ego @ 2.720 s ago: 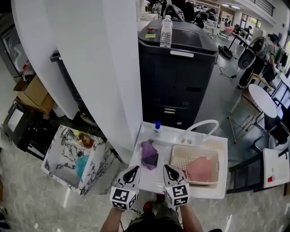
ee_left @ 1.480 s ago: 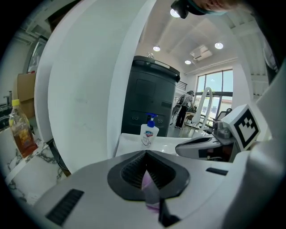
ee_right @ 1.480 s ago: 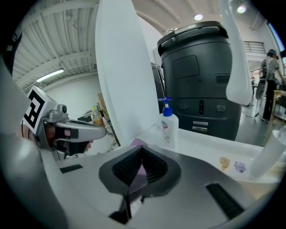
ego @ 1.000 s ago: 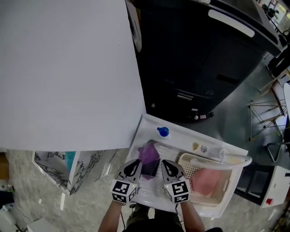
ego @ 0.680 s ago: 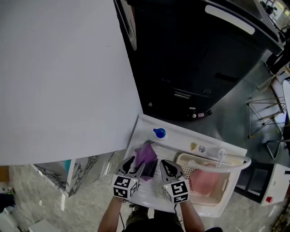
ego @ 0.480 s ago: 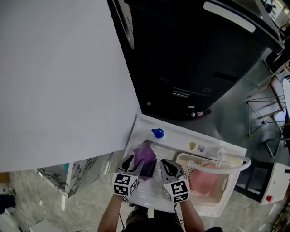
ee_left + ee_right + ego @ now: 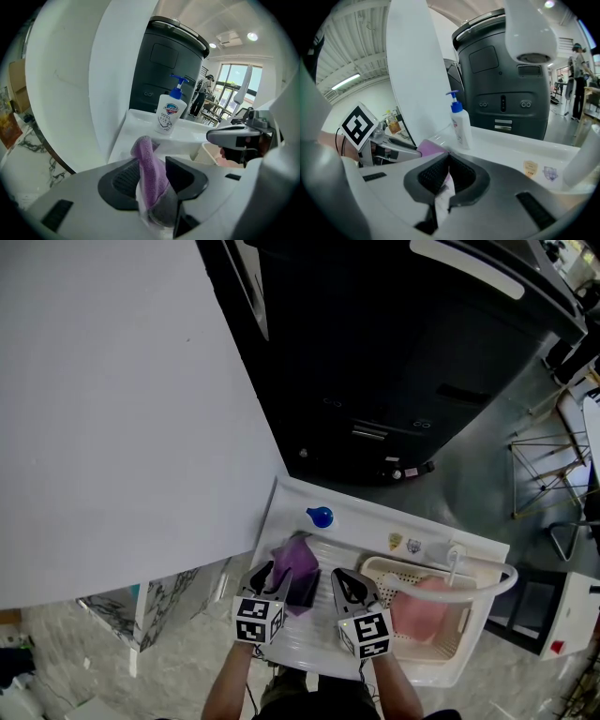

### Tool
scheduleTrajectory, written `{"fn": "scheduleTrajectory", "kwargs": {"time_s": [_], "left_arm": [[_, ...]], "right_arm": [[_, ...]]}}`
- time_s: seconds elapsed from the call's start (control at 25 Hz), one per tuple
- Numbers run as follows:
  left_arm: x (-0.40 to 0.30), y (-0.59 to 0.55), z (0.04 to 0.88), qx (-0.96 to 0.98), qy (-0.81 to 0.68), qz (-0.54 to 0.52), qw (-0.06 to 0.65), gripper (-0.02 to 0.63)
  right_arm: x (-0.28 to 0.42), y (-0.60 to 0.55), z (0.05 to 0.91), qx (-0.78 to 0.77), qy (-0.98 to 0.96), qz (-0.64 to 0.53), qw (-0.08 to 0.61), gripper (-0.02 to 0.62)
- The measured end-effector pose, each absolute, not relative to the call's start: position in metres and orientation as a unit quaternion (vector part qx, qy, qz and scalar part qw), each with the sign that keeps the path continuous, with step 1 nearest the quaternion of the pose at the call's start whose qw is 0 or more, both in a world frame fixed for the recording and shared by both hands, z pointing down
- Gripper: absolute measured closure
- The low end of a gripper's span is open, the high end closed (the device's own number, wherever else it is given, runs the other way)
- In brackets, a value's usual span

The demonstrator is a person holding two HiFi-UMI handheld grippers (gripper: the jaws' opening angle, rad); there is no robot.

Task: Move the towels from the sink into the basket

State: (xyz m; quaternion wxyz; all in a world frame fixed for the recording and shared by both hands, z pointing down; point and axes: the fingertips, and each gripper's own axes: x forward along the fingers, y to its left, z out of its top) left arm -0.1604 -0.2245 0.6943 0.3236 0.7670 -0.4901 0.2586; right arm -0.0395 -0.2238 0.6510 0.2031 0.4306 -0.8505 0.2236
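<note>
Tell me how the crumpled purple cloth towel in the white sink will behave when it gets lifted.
The purple cloth towel stands in soft folds, so it will probably droop rather than hold shape. It looks thin, so likely light. Its fuzzy surface should resist slipping.

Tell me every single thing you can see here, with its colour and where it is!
sink: one, white, in front of the person.
basket: one, cream, on the sink's right side.
purple towel: one, purple, in the sink's left side.
pink towel: one, pink, inside the basket.
soap bottle: one, white with a blue pump, on the sink's back rim.
tap: one, white, arching over the basket.
machine: one, black, behind the sink.
pillar: one, white, on the left.
left tool: one, white; jaws apart around the purple towel, just opened wide, then began closing.
right tool: one, white; jaws shut, empty.
</note>
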Motion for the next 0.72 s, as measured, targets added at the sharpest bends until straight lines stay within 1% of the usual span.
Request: {"fn": "scheduleTrajectory", "kwargs": {"time_s": [0.32,0.44,0.72], "left_arm": [[-0.166,-0.227,0.696,0.756,-0.508,0.269,0.314,0.562],[-0.164,-0.227,0.694,0.758,-0.509,0.262,0.313,0.574],[-0.156,-0.224,0.678,0.773,-0.504,0.25,0.293,0.58]], "right_arm": [[-0.033,-0.222,0.65,0.435,-0.849,0.222,0.203,0.566],[-0.03,-0.221,0.649,0.437,-0.848,0.221,0.203,0.566],[-0.027,-0.216,0.642,0.442,-0.848,0.215,0.2,0.566]]}}
